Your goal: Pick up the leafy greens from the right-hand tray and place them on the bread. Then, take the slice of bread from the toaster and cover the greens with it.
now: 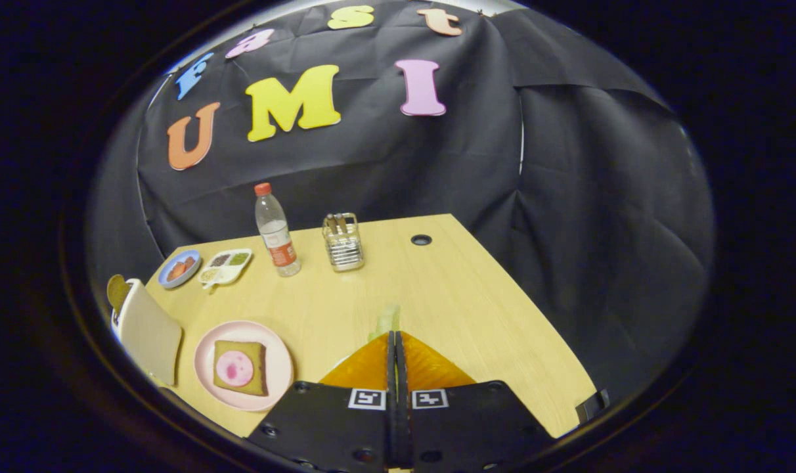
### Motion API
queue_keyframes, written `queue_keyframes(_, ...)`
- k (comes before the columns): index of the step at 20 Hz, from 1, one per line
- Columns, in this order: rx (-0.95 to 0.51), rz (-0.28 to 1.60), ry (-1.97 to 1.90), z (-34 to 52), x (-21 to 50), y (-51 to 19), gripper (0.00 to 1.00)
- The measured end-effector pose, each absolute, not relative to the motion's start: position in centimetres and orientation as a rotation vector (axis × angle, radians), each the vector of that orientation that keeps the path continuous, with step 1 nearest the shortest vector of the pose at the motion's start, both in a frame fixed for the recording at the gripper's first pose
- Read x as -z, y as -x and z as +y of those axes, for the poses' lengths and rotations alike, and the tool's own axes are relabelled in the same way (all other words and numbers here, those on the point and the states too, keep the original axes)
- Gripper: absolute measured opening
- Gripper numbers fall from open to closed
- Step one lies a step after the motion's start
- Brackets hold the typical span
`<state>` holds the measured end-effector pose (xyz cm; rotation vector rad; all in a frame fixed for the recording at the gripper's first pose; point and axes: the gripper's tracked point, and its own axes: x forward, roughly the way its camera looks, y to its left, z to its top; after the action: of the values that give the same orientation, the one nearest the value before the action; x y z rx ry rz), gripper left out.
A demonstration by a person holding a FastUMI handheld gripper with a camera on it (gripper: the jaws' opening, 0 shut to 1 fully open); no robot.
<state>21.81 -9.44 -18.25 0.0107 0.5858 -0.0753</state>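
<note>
Gripper: fingers pressed together, pinching a pale leafy green at the tips.
Bread: on pink plate, left of the fingers.
Toaster: beside the plate, slice inside.

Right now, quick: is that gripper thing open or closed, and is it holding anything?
Gripper: fingers closed together, pinching a pale green leafy piece that sticks out just past their tips, above the wooden table.
</note>
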Motion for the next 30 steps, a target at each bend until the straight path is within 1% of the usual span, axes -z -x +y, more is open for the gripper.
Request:
queue_keyframes(7,-0.041,0.614,-0.003,-0.6,17.4,-19.5,0.00)
queue_keyframes(12,-0.162,0.605,0.031,7.8,16.2,-18.5,0.00)
queue_keyframes(16,-0.240,0.628,0.054,13.7,17.5,-18.5,0.00)
queue_keyframes(19,-0.270,0.667,0.063,16.7,19.9,-19.7,0.00)
queue_keyframes(22,-0.242,0.728,0.060,17.1,23.2,-21.4,0.00)
queue_keyframes(25,-0.161,0.724,0.099,14.5,25.1,-24.2,0.00)
queue_keyframes(28,-0.156,0.760,0.055,13.7,27.0,-25.2,0.00)
queue_keyframes(30,-0.124,0.776,0.049,12.6,28.1,-25.9,0.00)
